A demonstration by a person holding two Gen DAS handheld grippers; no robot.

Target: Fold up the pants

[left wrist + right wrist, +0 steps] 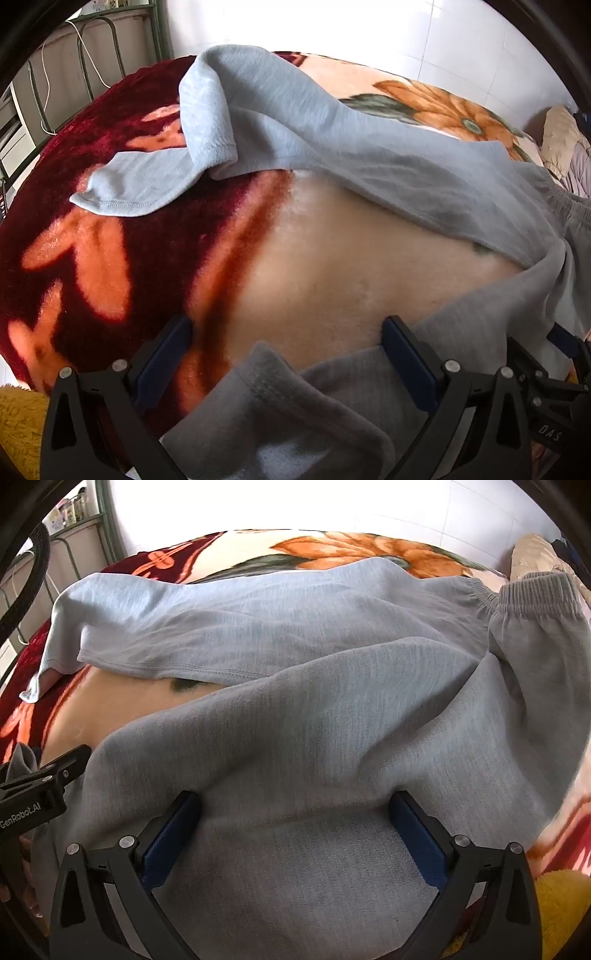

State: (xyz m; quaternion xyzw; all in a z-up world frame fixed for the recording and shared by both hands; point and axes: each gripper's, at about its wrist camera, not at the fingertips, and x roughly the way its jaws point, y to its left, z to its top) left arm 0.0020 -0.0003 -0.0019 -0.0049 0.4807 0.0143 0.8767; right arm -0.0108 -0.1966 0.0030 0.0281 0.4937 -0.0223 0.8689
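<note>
Grey pants (295,709) lie spread across a floral blanket (92,266), legs left, waistband far right; left gripper (288,332) and right gripper (295,805) gape wide above the near leg, gripping nothing.

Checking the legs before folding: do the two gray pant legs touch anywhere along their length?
Apart along most of their length: the left wrist view shows bare blanket between far leg and near leg; they join only toward the waistband.

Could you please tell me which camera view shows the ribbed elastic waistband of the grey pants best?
The right wrist view: the ribbed elastic waistband lies unobstructed at upper right. The left wrist view shows only a gathered sliver of it at the right edge.
</note>
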